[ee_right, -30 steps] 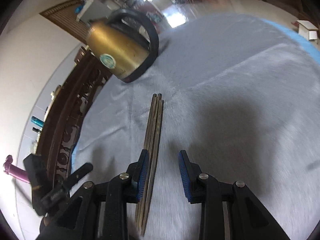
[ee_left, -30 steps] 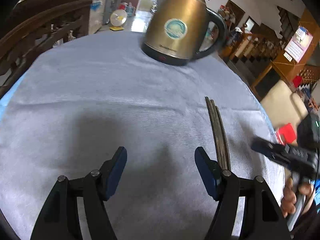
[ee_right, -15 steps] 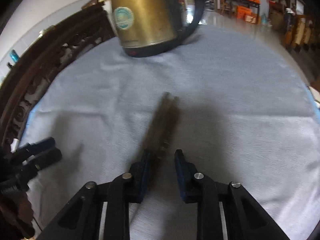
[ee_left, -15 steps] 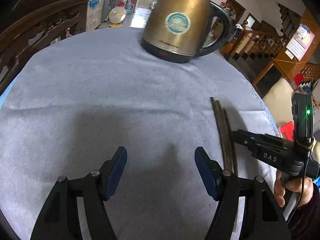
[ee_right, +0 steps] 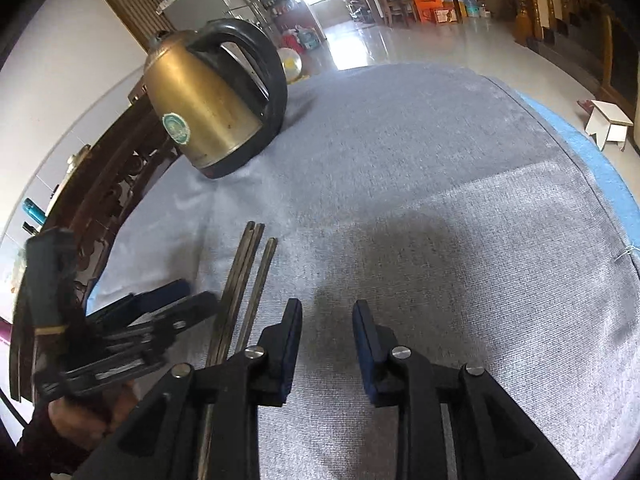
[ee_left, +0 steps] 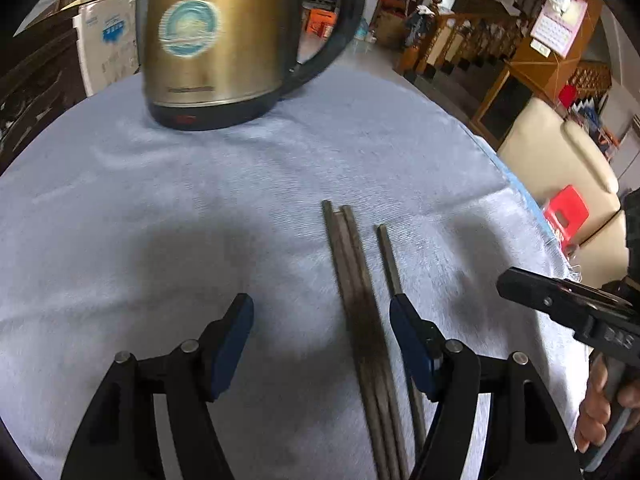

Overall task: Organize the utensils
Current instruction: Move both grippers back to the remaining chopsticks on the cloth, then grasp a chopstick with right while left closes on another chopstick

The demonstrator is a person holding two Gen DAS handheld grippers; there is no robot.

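Several dark wooden chopsticks (ee_left: pixel 356 280) lie on the grey-blue cloth; three lie together and one (ee_left: pixel 389 258) lies slightly apart to their right. They also show in the right wrist view (ee_right: pixel 240 276). My left gripper (ee_left: pixel 322 336) is open and empty, its jaws straddling the bundle, whose near part runs between them beside the right finger. My right gripper (ee_right: pixel 326 338) is open and empty, just right of the chopsticks. It appears at the right edge of the left wrist view (ee_left: pixel 560 304).
A brass electric kettle (ee_left: pixel 216 40) with a black handle stands at the back of the table, also in the right wrist view (ee_right: pixel 208 100). The cloth's edge (ee_right: pixel 600 152) curves on the right. A carved wooden chair (ee_right: pixel 104 208) stands at the left.
My left gripper has moved forward and right so the chopsticks now lie between its jaws. My right gripper has moved off the chopsticks to their right. One chopstick now lies apart from the bundle.
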